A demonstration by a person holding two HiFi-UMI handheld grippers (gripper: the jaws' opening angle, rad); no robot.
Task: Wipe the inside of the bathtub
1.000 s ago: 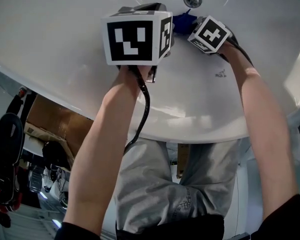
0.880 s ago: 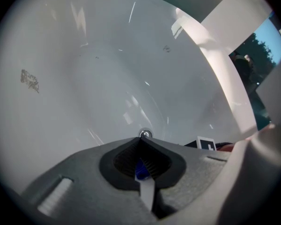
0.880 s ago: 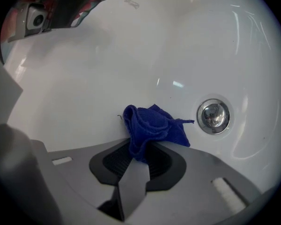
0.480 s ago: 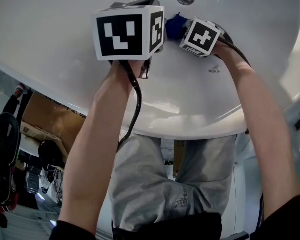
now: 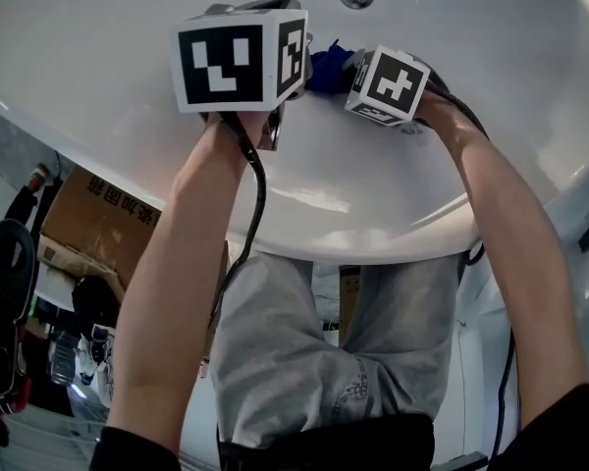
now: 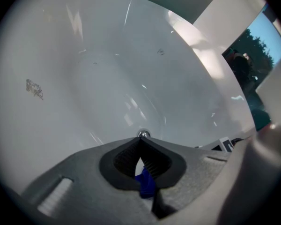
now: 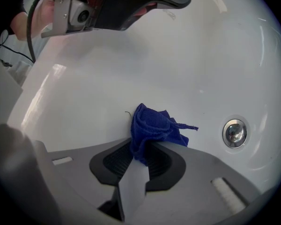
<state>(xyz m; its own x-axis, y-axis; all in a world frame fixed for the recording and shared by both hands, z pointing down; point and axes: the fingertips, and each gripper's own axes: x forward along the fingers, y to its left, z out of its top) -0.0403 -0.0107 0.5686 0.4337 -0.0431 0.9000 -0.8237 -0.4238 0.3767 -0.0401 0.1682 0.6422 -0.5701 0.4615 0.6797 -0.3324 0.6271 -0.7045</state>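
The right gripper (image 7: 139, 156) has its jaws pinched on a bunched blue cloth (image 7: 152, 128), which sticks out past the jaw tips and appears to lie against the white inner wall of the bathtub (image 5: 98, 96). From these jaws the cloth lies straight ahead and slightly to the right. The chrome drain (image 7: 234, 133) sits further right on the same surface, near the cloth but apart from it. This is the relation the next stroke depends on: the cloth leads the jaws, so pushing forward or sweeping sideways would drag it across the wall. The left gripper (image 6: 141, 139) has its jaw tips pressed together. A small bit of blue shows low in the gap behind them, and I cannot tell what it is. It hangs just beside the right gripper, aimed toward the drain, so the right gripper looks better placed to wipe.
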